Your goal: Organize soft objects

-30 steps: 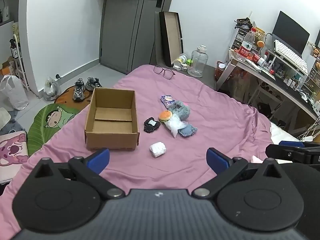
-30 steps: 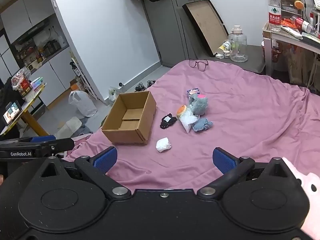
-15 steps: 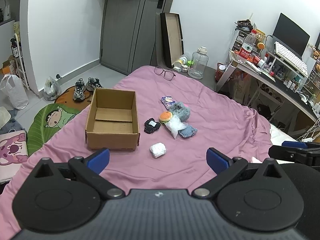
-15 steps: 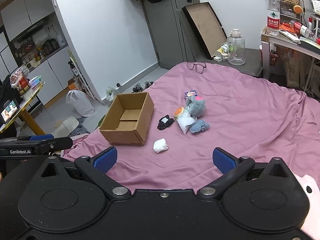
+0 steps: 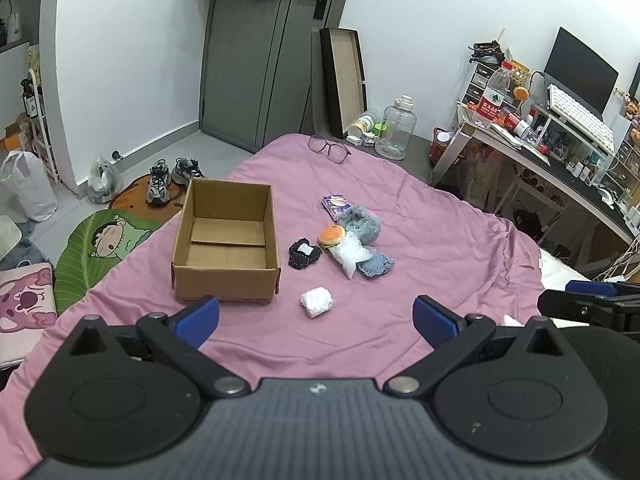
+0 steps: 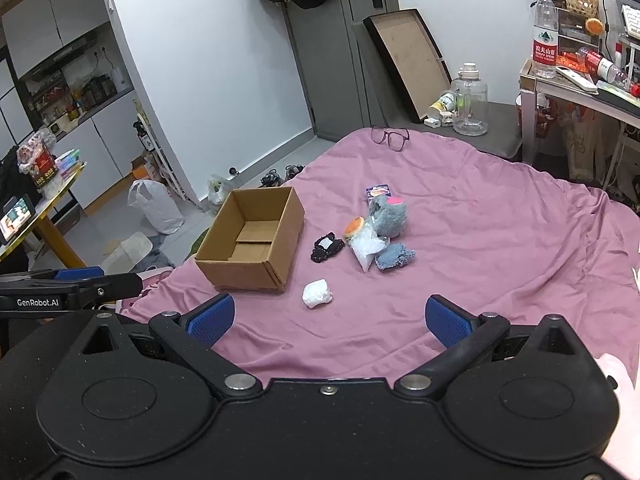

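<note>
Left wrist view: left gripper spread wide, holding nothing, soft stuff like the white wad lying right of the cardboard box; right wrist view: right gripper gaping too, same pile on the pink bedspread.

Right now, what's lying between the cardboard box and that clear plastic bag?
A small black knitted piece with a white tag lies between the cardboard box and the clear plastic bag, seen in both wrist views.

You see both views evenly lit by soft, bright indoor light; shadows on the pink bed stay faint. Focus holds sharp throughout, though fisheye distortion bends the door and walls at the edges.
</note>
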Tool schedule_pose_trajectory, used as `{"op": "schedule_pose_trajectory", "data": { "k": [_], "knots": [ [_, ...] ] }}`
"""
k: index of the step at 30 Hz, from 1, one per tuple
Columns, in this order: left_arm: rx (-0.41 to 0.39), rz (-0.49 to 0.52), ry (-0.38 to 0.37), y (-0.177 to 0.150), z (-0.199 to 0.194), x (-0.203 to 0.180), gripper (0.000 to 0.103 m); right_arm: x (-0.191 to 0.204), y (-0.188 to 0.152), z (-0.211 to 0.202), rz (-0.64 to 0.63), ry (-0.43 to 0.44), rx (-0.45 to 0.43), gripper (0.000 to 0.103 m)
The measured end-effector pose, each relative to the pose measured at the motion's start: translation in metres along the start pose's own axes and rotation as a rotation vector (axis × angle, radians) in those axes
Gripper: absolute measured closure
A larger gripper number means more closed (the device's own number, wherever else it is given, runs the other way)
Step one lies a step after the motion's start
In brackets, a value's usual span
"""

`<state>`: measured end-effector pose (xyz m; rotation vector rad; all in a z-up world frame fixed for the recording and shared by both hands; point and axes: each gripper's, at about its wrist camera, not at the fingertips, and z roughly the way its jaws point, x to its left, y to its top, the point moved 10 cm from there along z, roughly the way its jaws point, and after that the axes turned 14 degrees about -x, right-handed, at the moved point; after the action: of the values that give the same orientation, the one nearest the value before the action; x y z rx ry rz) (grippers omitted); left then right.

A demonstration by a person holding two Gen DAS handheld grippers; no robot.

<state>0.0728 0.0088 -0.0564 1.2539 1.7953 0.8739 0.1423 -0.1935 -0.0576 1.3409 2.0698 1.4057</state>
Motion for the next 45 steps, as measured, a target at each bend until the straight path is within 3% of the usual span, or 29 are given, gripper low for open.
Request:
{"op": "schedule_pose_trajectory", "data": {
  "k": [45],
  "knots": [
    [-0.007, 0.017, -0.017, 0.001, 0.009, -0.004, 0.001, -0.005, -0.005, 0.013, 0.008, -0.008, 0.008, 0.000]
  ]
}}
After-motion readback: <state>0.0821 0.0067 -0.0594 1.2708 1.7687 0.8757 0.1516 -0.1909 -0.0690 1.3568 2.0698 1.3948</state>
